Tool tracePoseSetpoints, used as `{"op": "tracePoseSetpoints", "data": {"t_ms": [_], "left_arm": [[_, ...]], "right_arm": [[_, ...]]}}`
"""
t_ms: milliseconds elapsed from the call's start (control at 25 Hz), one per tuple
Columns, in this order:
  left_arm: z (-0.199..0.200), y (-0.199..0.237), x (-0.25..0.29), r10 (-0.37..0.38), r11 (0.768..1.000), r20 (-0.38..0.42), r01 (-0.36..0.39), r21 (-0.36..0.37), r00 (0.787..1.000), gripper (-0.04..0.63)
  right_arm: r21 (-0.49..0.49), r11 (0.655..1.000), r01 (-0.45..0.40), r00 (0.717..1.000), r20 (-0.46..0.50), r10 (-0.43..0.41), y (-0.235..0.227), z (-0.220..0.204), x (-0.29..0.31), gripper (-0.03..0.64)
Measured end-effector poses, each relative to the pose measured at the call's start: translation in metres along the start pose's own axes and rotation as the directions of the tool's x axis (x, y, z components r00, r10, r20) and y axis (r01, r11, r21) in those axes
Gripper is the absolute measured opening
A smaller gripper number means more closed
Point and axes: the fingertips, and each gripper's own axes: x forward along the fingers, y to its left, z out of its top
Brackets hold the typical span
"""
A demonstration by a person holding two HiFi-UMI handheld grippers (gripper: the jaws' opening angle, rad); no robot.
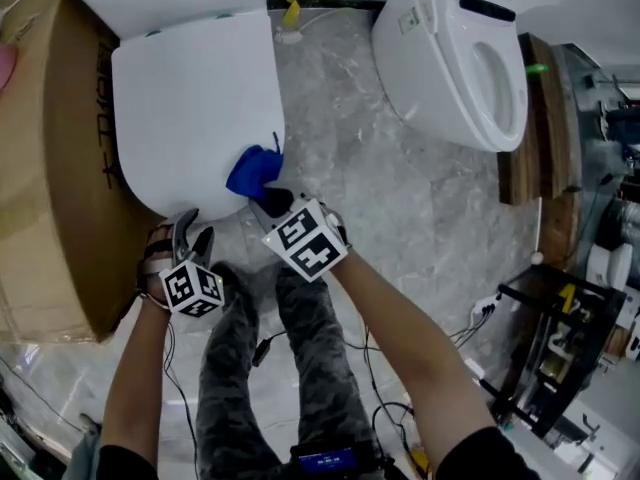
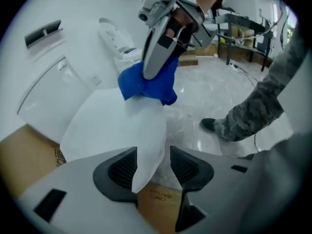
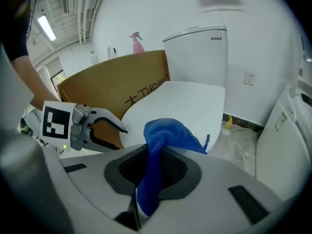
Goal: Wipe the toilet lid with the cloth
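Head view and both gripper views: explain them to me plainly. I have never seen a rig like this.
No robot here: a person holds a two-jaw gripper in each hand. The head view comes from a camera on the person's head, looking down; the other two ride on the grippers and look along their jaws. Below is a white toilet lid beside a cardboard box. The right gripper is shut on a blue cloth at the lid's near edge. The left gripper is open and holds nothing.
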Motion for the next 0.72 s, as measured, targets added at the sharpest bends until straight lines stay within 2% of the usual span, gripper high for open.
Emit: {"op": "tracePoseSetpoints", "data": {"t_ms": [160,440,560,720], "left_arm": [[0.000,0.001,0.009,0.121,0.988,0.013,-0.122,0.093,0.993,0.199],[-0.001,0.003,0.023,0.282,0.949,0.031,-0.284,0.136,0.959,0.202],[0.001,0.005,0.027,0.312,0.938,0.022,-0.312,0.149,0.950,0.209],[0.003,0.002,0.024,0.304,0.942,0.005,-0.301,0.148,0.953,0.207]], "right_arm": [[0.056,0.998,0.004,0.998,0.061,-0.008,0.006,-0.005,-0.001,0.057],[0.084,0.996,-0.022,0.993,0.115,0.013,0.010,-0.028,-0.011,0.057],[0.071,0.997,-0.025,0.993,0.117,0.017,0.008,-0.039,-0.015,0.057],[0.071,0.997,-0.018,0.993,0.119,0.010,0.000,-0.051,-0.025,0.057]]}}
